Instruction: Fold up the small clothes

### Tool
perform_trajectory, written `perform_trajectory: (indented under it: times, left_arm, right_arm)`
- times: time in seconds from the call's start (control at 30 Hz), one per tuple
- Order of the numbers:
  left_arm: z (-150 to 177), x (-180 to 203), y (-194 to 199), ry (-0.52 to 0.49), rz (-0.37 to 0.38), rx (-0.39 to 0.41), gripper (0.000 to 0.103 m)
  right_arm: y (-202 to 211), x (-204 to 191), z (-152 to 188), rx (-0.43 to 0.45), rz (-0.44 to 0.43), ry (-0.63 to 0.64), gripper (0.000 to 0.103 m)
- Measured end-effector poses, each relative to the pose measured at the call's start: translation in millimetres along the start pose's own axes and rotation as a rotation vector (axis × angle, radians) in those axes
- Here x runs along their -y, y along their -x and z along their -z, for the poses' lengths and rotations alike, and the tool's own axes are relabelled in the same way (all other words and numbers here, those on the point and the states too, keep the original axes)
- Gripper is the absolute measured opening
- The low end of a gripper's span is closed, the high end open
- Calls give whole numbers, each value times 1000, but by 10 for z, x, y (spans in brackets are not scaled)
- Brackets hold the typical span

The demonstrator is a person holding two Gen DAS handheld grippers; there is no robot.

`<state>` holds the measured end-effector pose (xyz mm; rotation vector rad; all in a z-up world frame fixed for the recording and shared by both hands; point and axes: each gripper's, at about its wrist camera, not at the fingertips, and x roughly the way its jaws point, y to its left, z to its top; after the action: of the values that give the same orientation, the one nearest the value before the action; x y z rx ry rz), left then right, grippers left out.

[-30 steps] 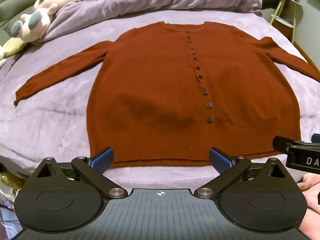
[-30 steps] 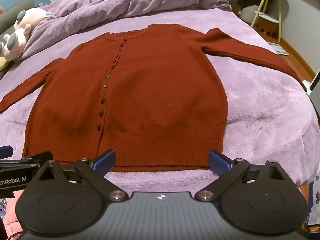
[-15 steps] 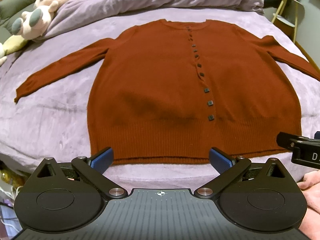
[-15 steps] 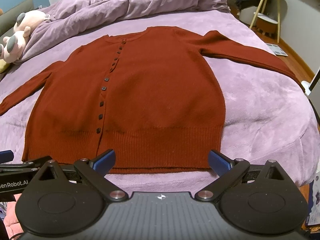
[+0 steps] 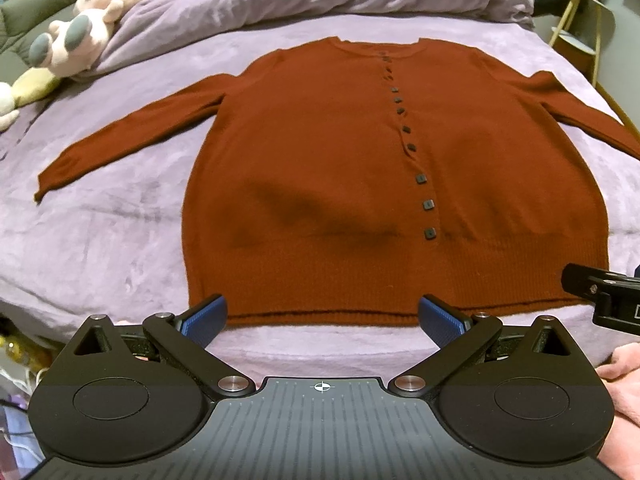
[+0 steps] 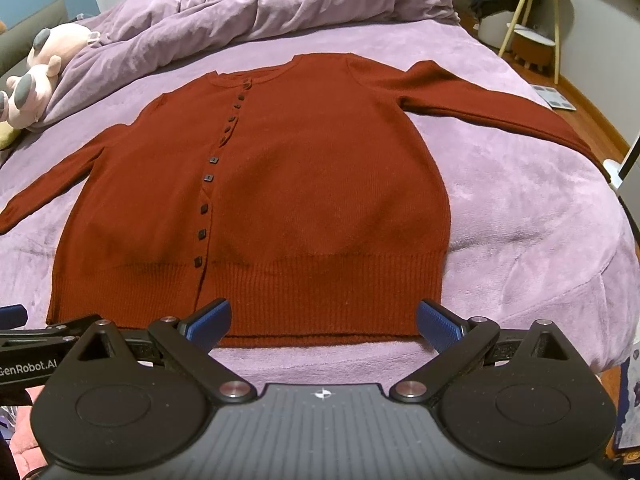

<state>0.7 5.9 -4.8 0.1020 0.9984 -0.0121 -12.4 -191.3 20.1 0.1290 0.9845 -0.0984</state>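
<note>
**One cardigan flat on the bed, both sets of fingers spread wide**

We see no container in either view; the only thing bearing the work is the bed (image 5: 100,240), covered in a lilac blanket. On it lies one rust-red cardigan (image 5: 320,160), front up, buttoned, both sleeves stretched out to the sides and its ribbed hem toward us, near the bed's front edge. We count ten dark square buttons (image 5: 421,178) down its placket in the left wrist view; the topmost ones are small and hard to separate.

Our left gripper (image 5: 322,320) hovers just before the hem, its two blue-padded fingers (image 5: 204,320) released and wide apart, nothing between them. Our right gripper (image 6: 322,322) hangs likewise at the hem, fingers (image 6: 438,326) spread and empty. Each gripper shows at the edge of the other's view, so the two sit side by side.

Behind the cardigan a crumpled lilac duvet (image 6: 280,4) is heaped at the head of the bed. At far left rests one pink plush toy (image 5: 80,36) with grey paws, and pale yellow plush beside it. A small side stand (image 6: 532,28) with yellow legs stands beyond the bed on the right.
</note>
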Motion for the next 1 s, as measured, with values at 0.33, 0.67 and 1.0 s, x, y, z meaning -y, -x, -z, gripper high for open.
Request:
perform_trajectory:
  times: [0.33,0.67,1.0]
  left_arm:
    - [-11,3,6,2,-1,-10,103]
    - [-21,3,5,3,0,-14,103]
    - [-9,2,50,7,-4,-8,103]
  right_arm:
    - [1,2,1,2,-5,-1,99]
    - [15,14,-6,6,-11,-4,99]
    - [81,8,-10,15,-12,-5,99]
